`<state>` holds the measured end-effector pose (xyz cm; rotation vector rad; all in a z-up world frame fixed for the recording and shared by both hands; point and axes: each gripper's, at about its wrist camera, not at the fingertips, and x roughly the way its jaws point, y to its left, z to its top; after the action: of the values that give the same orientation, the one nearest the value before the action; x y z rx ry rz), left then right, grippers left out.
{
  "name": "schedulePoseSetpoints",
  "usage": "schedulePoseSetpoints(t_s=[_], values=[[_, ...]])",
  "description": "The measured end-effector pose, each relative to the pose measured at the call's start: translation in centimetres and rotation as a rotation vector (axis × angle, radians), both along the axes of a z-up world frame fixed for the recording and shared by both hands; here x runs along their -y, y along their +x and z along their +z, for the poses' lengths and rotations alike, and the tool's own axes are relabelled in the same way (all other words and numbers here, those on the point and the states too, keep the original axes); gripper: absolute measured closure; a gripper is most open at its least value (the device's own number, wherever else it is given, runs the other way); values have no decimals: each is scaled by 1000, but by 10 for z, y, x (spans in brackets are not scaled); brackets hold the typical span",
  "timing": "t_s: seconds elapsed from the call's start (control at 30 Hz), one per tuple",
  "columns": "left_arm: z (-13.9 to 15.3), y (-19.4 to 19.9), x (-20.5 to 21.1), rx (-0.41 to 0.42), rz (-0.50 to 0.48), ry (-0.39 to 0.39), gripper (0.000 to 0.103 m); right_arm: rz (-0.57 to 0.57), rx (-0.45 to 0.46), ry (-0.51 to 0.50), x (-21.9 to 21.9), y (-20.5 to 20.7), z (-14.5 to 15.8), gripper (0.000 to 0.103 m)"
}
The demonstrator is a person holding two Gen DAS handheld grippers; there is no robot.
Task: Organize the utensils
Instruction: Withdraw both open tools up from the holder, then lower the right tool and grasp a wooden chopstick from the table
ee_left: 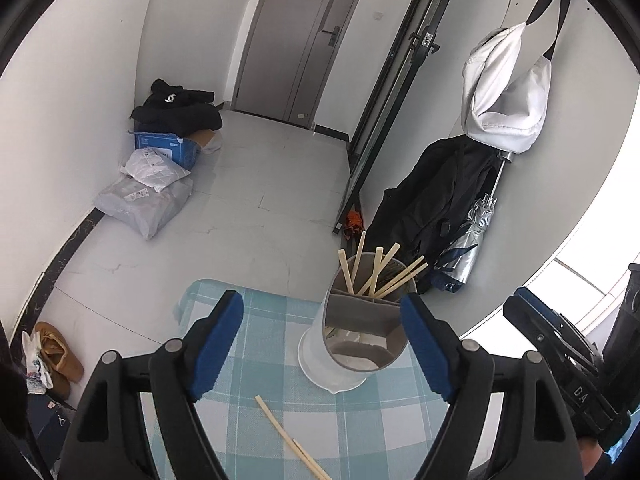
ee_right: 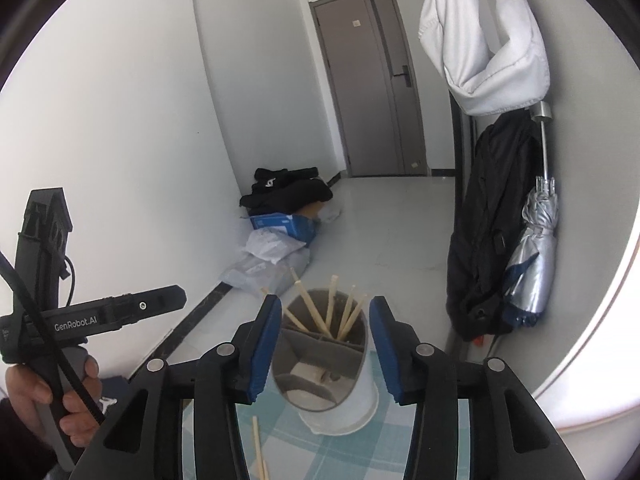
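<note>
Nearest, two pale, slim, square-cut wooden chopsticks [ee_left: 290, 438] lie loose on the table [ee_left: 256, 360], whose cloth is a soft blue-and-white check. The left gripper [ee_left: 322, 344] has its blue ribbed pads spread wide and empty above them. The right gripper [ee_right: 323, 350] stands about half open, its pads flanking the utensil holder [ee_right: 326, 364] without pressing it. That holder is a grey, round, divided cup in a white base, with more chopsticks [ee_left: 378, 270] leaning in its far compartment. Beyond, a glossy pale tiled floor [ee_left: 260, 200].
</note>
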<state>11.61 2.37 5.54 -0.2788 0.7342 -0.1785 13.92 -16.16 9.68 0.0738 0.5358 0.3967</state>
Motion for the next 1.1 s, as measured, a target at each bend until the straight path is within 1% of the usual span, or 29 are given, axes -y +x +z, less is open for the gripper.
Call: schedulePoseSetpoints(t_s=[0.03, 0.07, 0.13, 0.17, 0.2, 0.27, 0.33, 0.43, 0.47, 0.5, 0.53, 0.57, 0.63, 0.73, 0.9, 1.03, 1.1], values=[[0, -6, -1, 5, 9, 4, 20, -6, 6, 1, -1, -8, 0, 44], [2, -12, 0, 9, 17, 8, 19, -9, 10, 5, -1, -15, 0, 39], [5, -24, 1, 19, 24, 23, 19, 0, 23, 10, -3, -30, -2, 39], [6, -30, 2, 30, 30, 31, 17, 3, 28, 9, -4, -36, -3, 37], [6, -36, 1, 40, 39, 34, 13, 4, 33, 8, -6, -43, -5, 35], [5, -46, -1, 52, 54, 20, 9, 4, 40, 5, -8, -57, -9, 31], [2, -52, -4, 59, 63, 14, 8, 0, 42, 0, -9, -69, -13, 29], [-7, -62, -4, 75, 72, 37, 8, -16, 46, -4, -8, -86, -21, 25], [-11, -64, -4, 81, 80, 50, 8, -14, 45, -7, -7, -90, -24, 20], [-14, -66, -4, 86, 86, 57, 7, -12, 43, -19, -7, -95, -28, 18], [-18, -70, -4, 85, 91, 64, 6, -11, 43, -30, -8, -99, -32, 18], [-22, -70, -5, 76, 93, 64, 2, -8, 38, -43, -9, -103, -37, 18], [-31, -75, -8, 64, 101, 40, 1, -7, 20, -67, -10, -109, -48, 18], [-44, -80, -10, 55, 101, 31, 1, -29, -8, -96, -10, -116, -64, 18], [-68, -85, -13, 47, 110, 65, 1, -38, -115, -157, -16, -111, -99, 18], [-82, -84, -28, -3, 120, 37, 1, -8, -209, -202, -27, -101, -127, 18], [-87, -84, -34, -27, 132, 30, 1, 4, -274, -243, -35, -92, -144, 18]])
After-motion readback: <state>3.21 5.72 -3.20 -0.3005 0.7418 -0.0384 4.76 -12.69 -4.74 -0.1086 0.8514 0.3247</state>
